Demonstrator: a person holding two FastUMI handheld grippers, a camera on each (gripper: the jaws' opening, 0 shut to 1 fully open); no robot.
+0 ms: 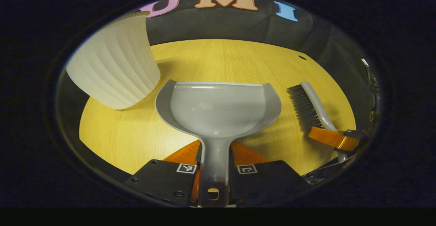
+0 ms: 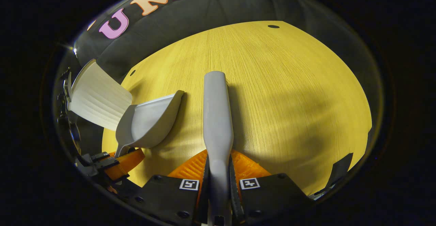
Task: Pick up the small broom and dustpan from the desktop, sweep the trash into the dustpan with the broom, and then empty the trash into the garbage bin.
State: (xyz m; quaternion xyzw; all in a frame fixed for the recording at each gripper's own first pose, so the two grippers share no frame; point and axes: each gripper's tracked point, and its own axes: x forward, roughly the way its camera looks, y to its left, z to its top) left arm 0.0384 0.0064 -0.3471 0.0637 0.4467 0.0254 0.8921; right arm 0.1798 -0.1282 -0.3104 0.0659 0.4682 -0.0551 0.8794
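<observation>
Left gripper (image 1: pixel 214 166) clamped on dustpan (image 1: pixel 218 108) handle, right gripper (image 2: pixel 218 171) on broom (image 2: pixel 218 117) handle, both above desktop (image 2: pixel 289 83); light stiff plastic, probably slippery, best held mid-handle; garbage bin (image 1: pixel 114 62) nearby

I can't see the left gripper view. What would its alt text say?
The left gripper is shut on the handle of a grey dustpan, whose scoop faces away over a yellow wooden desktop. A white ribbed garbage bin stands left; at right, the other gripper holds a small broom.
</observation>
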